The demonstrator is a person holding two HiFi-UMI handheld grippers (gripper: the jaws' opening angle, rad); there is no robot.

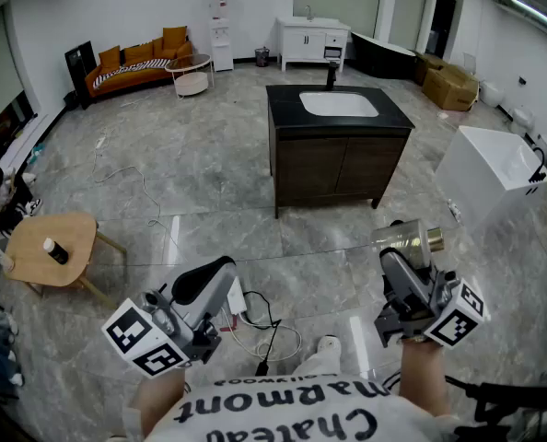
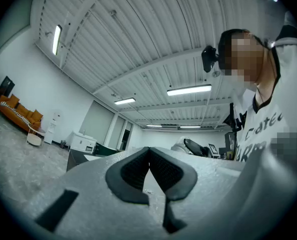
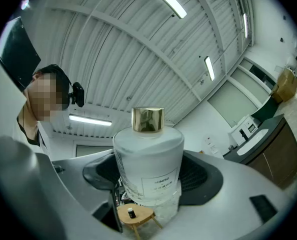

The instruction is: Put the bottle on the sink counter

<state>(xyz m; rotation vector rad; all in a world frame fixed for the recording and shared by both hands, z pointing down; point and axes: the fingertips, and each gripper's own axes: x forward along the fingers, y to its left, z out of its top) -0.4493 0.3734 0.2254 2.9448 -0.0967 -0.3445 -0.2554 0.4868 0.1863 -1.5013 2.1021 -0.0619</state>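
Right hand-held gripper (image 1: 407, 258) sits low in the head view, tilted upward, its jaws spread wide and clamped on the bottle (image 3: 148, 159). The dark pads (image 3: 201, 176) press on either side of the frosted white body, and the gold cap (image 3: 148, 119) stands clear above the jaws. The bottle is off the floor, carried by this hand-held gripper alone.

Left hand-held gripper (image 2: 149, 156) is level with the right one, well apart from it, its jaws closed together with nothing between them.

Ahead of the right hand-held gripper and a little to its left, well apart, stands the sink counter (image 1: 333, 168), with a black top, a white basin (image 1: 339, 105) and a dark faucet (image 1: 331, 74) at the far edge.

Far to the left of the left hand-held gripper is a small round wooden table (image 1: 34, 247). Cables (image 1: 264, 325) lie on the floor between the two hand-held grippers.
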